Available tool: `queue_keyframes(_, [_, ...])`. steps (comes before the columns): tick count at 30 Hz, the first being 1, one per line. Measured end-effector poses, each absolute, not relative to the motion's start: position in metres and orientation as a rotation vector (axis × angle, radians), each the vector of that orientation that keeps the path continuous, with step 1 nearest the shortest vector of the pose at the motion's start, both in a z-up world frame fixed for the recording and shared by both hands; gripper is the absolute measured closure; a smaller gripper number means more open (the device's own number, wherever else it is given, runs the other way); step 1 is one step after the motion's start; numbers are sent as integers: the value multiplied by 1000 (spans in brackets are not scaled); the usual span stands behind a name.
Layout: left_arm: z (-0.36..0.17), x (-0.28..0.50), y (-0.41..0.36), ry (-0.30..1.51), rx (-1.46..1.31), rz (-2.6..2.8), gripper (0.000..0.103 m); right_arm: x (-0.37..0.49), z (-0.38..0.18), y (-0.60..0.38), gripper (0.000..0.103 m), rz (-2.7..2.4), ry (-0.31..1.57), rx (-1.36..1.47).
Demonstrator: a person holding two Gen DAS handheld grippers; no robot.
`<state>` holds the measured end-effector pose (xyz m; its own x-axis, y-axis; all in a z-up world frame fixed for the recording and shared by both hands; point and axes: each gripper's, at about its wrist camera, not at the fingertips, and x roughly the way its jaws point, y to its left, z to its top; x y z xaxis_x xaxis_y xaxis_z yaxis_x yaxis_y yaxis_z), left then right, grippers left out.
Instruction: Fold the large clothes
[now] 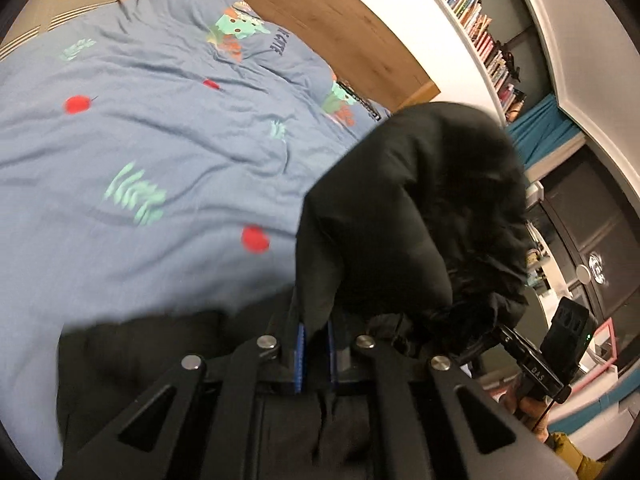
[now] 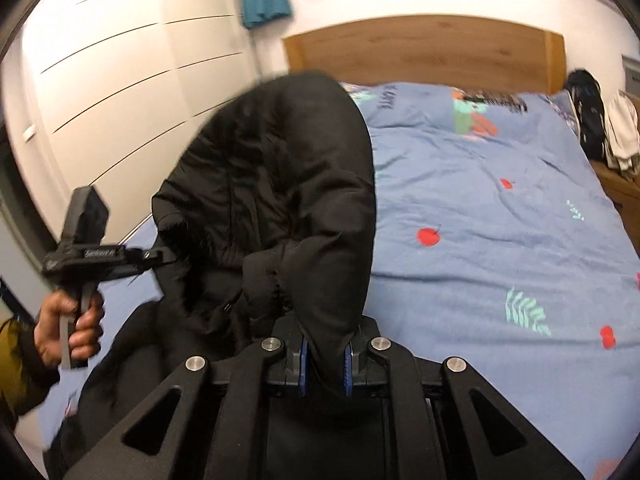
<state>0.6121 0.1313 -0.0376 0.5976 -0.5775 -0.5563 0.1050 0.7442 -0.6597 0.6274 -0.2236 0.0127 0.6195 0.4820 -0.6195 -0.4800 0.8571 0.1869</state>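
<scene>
A big black padded jacket with a fur-trimmed hood is held up above the blue bedspread. My left gripper is shut on a fold of the jacket's fabric between its blue pads. In the right wrist view the jacket hangs in front of me, and my right gripper is shut on another thick fold of it. The left gripper shows at the left of that view, gripping the jacket's furry edge. The right gripper's body shows at the lower right of the left wrist view.
The bed has a wooden headboard. White wardrobe doors stand left of the bed. A bookshelf runs along the wall. Dark and white clothes lie at the bed's far right corner.
</scene>
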Motion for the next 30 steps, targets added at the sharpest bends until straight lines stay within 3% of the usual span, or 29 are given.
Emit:
queue_keyframes(8, [-92, 506, 150, 978, -529, -334, 100, 517, -43, -220, 90, 560, 779, -78])
queue_keyframes(11, [-107, 480, 164, 1022, -521, -297, 100, 499, -69, -227, 83, 510, 816, -71])
queue_keyframes(16, [-84, 431, 186, 1032, -469, -225, 100, 463, -77, -244, 66, 464, 867, -60])
queue_keyframes(21, [-24, 420, 190, 956, -425, -222, 98, 438, -40, -270, 54, 413, 860, -38])
queue_keyframes(23, [3, 425, 180, 924, -391, -237, 92, 441, -18, -270, 46, 414, 826, -30])
queue_keyframes(25, [24, 435, 162, 903, -350, -254, 68, 450, 7, -260, 38, 434, 784, -26])
queue_keyframes(27, [41, 448, 141, 876, -319, -264, 55, 464, 29, -242, 34, 464, 749, -15])
queue_keyframes(30, [52, 473, 108, 876, -296, -305, 51, 483, 45, -214, 29, 519, 735, 4])
